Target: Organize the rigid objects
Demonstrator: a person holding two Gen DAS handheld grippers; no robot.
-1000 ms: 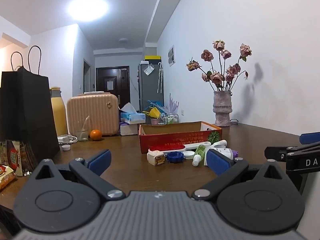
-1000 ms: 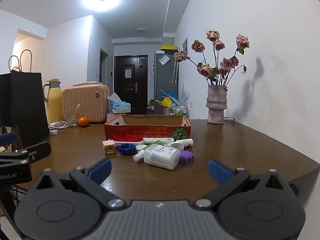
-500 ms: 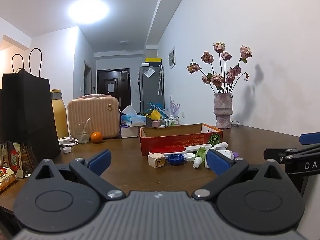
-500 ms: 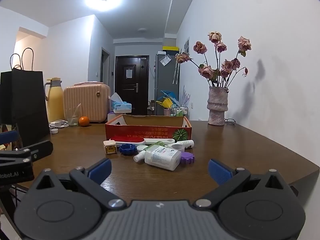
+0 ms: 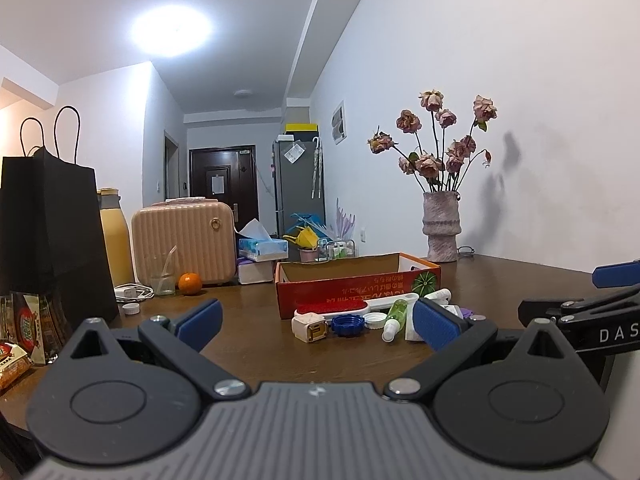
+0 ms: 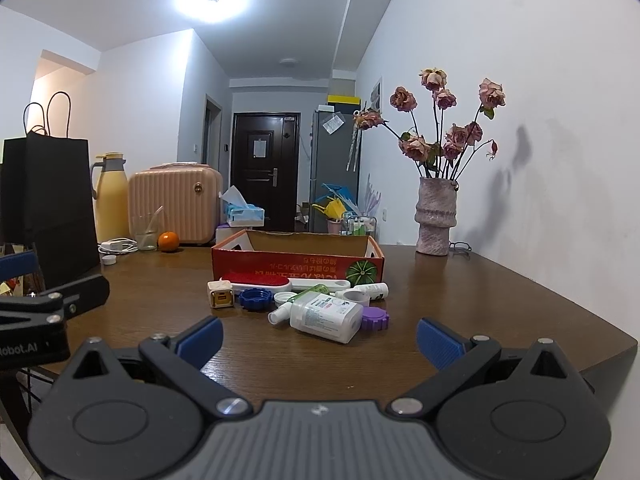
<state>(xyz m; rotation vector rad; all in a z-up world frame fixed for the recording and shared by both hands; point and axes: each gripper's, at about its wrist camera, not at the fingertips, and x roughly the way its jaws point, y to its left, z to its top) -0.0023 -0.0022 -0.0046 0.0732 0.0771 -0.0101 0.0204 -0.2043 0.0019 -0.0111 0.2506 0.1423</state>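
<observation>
Two grippers hover above the near edge of the wooden table (image 6: 500, 292), both with jaws spread wide and holding nothing: the left gripper (image 5: 316, 322) and the right gripper (image 6: 318, 336). Between and beyond them sits a cluster of small rigid items, just in front of the red cardboard box (image 6: 296, 260) (its printed side faces the cameras). A white bottle (image 6: 326, 318) lies on its side nearest the right gripper, touching a purple cap (image 6: 376, 318). To the left are a blue cap (image 6: 256, 299) and a white charger cube (image 6: 220, 295); behind them a red-and-white brush (image 6: 264, 282) lies along the box front. A vase of dried roses (image 6: 435, 216) stands far right.
</observation>
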